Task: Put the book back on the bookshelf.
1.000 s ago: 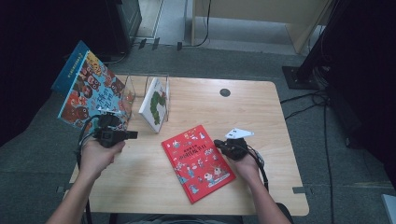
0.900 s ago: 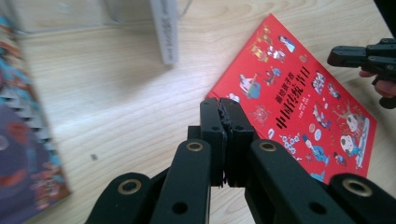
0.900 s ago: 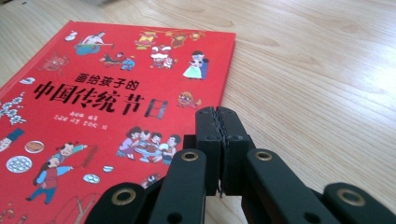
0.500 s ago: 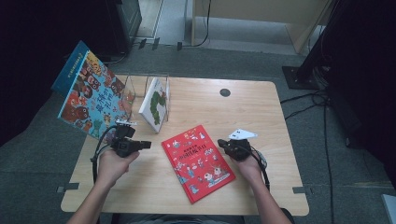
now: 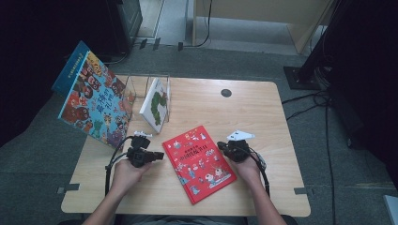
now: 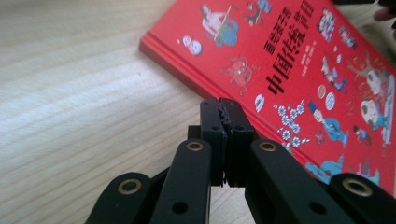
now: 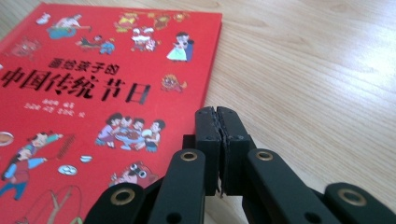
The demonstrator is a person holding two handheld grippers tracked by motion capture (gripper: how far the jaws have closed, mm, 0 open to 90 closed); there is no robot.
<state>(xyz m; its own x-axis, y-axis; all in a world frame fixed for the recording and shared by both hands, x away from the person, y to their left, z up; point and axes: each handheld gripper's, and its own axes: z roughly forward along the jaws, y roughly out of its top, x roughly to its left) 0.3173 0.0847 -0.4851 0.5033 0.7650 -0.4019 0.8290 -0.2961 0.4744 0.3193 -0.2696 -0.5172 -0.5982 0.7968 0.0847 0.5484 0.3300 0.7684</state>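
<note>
High view, from left to right: a large blue picture book [image 5: 94, 105] leans tilted off the counter's [image 5: 263, 108] left edge, and beside it a clear wire rack [image 5: 148, 82] holds a white book [image 5: 156, 105] upright, presumably the place where books get filed. Next comes the left hand-held gripper [image 5: 157, 154], low over the wood with its jaws pressed fully together on nothing; in the left gripper view its tips [image 6: 223, 109] point at the near long edge of the red book [image 6: 299, 70], just short of it. The red book [image 5: 199, 161] lies flat, cover up, at the middle of the counter, its long axis running diagonally from far-left to near-right, its top edge toward the rack. On its other side the right hand-held gripper [image 5: 223, 147] is likewise closed and empty, its tips [image 7: 219, 116] just beside the book's opposite long edge. The two grippers flanking the book this way suggests the person is lining up to lift or nudge it from both sides; the jaws would need to open first for a grasp.
</note>
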